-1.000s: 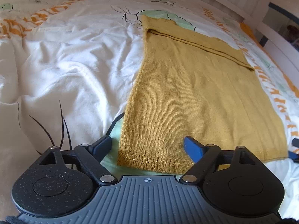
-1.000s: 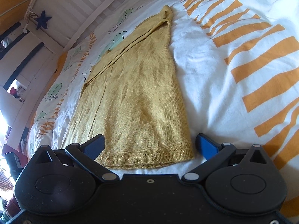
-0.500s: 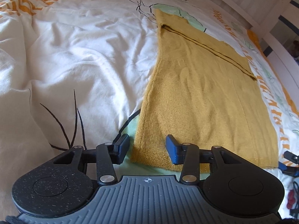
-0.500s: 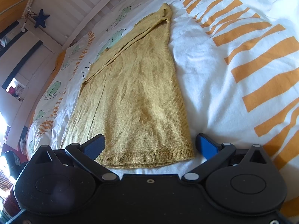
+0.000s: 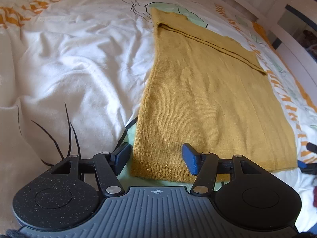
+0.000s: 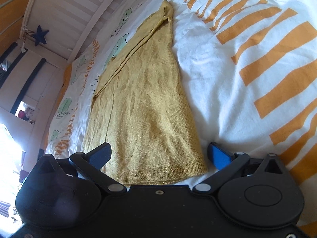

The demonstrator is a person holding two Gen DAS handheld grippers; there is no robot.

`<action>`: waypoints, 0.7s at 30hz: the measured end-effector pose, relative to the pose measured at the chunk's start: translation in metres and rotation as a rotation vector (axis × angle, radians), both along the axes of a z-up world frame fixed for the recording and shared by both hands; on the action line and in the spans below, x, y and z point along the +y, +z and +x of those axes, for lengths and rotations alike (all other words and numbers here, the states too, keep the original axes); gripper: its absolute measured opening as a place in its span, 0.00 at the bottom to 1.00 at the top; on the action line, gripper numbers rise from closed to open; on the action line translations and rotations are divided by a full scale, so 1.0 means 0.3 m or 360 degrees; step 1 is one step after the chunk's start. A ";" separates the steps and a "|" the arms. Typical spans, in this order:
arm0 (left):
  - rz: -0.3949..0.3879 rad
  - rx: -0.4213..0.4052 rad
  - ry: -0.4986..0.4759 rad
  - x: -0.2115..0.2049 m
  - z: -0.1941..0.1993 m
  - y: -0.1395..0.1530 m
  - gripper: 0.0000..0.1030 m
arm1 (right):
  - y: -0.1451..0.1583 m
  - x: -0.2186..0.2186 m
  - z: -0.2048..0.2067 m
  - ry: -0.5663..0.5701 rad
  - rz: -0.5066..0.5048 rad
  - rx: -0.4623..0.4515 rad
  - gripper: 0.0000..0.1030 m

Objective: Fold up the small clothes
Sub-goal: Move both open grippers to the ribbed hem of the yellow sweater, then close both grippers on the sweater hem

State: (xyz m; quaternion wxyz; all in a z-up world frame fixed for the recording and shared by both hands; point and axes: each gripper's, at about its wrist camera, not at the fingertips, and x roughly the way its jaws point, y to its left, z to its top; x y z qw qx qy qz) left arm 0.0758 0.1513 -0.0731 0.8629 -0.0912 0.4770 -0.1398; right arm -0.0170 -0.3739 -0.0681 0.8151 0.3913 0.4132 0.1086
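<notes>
A mustard-yellow knitted garment [image 5: 208, 99] lies flat on the bed, with a fold line running along its far part. My left gripper [image 5: 155, 156] sits low at the hem's left corner. Its jaws are opening, the hem corner lies between the blue pads [image 5: 189, 159], and neither pad presses on it. In the right wrist view the same garment [image 6: 142, 103] stretches away from the camera. My right gripper [image 6: 159, 154] stands wide open astride the hem's right corner. A blue pad [image 5: 301, 164] of the right gripper shows at the left view's right edge.
The white duvet [image 5: 79, 69] has orange stripes [image 6: 277, 63] and green leaf prints, and is wrinkled left of the garment. A white slatted bed rail [image 6: 95, 13] runs along the far side. A blue star [image 6: 40, 37] hangs on the wall beyond it.
My left gripper's jaws narrowed around the hem corner, then widened again. The right gripper stayed wide open and rolled slightly. The garment has not moved.
</notes>
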 end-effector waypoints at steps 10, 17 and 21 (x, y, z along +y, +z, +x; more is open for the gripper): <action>-0.0066 -0.0029 0.0076 0.033 -0.013 0.018 0.09 | 0.010 0.043 0.013 0.0133 -0.0086 0.0060 0.17; -0.0194 -0.0157 0.0096 0.050 -0.034 0.090 0.05 | 0.100 0.089 0.001 0.0186 -0.0218 -0.0106 0.17; -0.0268 -0.0240 0.0136 0.072 -0.024 0.151 0.05 | 0.186 0.049 0.007 0.0125 -0.0213 -0.0255 0.17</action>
